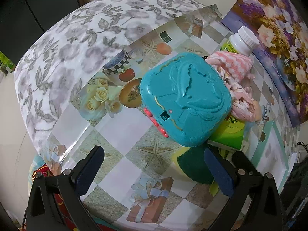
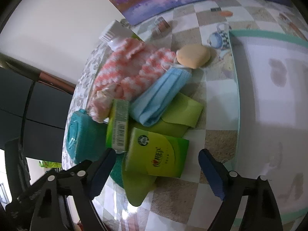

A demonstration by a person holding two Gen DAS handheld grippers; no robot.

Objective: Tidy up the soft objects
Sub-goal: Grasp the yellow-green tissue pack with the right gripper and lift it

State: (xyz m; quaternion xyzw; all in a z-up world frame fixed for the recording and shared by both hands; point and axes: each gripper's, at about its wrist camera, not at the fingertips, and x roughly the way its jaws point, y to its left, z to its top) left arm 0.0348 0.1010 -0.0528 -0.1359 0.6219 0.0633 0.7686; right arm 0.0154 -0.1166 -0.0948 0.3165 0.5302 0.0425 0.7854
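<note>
Right wrist view shows the right tongs (image 2: 156, 160) spread wide above the worktop (image 2: 217, 140), with the green tissue pack (image 2: 156, 155) lying between the 2 blue pads, touched by neither. Under that pack lie a lime-green cloth (image 2: 179, 111) and a dark green sponge (image 2: 117, 170). Just beyond, a blue face mask (image 2: 159, 96) rests on the cloth, a pink-and-white knitted piece (image 2: 127, 67) sits to its far left, and a tan round sponge (image 2: 193, 55) lies at the far end of the mask. A second green box (image 2: 118, 123) stands on edge beside a teal plastic case (image 2: 82, 134) at the left.

Left wrist view has the left tongs (image 1: 154, 157) also wide, holding nothing. The teal plastic case (image 1: 185, 100) lies just beyond them, toward the right pad, and the pink knitted piece (image 1: 231, 63) and a white-capped bottle (image 1: 242, 40) are farther off.
</note>
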